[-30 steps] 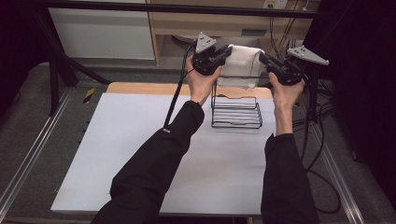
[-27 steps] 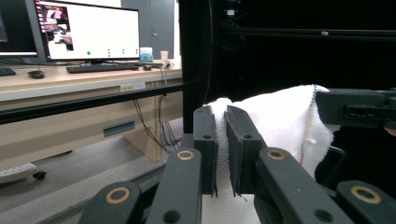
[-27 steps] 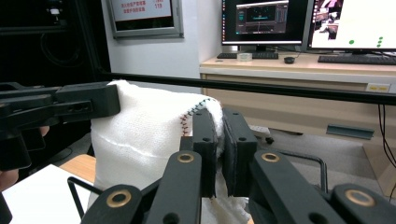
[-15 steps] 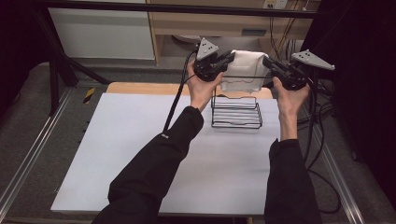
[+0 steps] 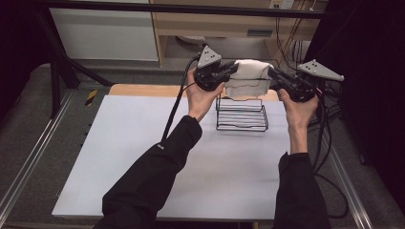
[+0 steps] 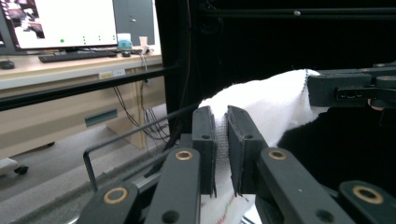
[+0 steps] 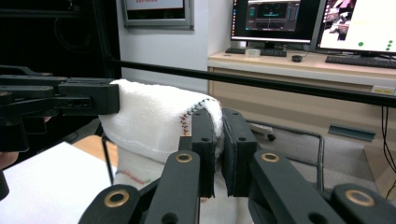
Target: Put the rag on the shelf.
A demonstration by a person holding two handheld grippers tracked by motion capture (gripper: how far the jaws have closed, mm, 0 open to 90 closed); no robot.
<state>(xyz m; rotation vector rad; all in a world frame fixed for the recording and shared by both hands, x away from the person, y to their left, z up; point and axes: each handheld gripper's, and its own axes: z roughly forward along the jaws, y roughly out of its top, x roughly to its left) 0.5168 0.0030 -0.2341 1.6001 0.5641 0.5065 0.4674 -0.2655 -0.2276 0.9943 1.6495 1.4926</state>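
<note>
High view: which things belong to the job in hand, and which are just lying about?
In the job:
white towel, held above the rack
black wire rack on the table
left gripper, shut on the towel
right gripper, shut on the towel

Lying about:
yellow-black item beside the table
monitors and keyboard on the desk behind

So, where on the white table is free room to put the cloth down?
The white table is bare left of the wire rack and in front of it, between the sleeves. It is crowded at the far edge, where both tools hold the white cloth above the rack.
</note>
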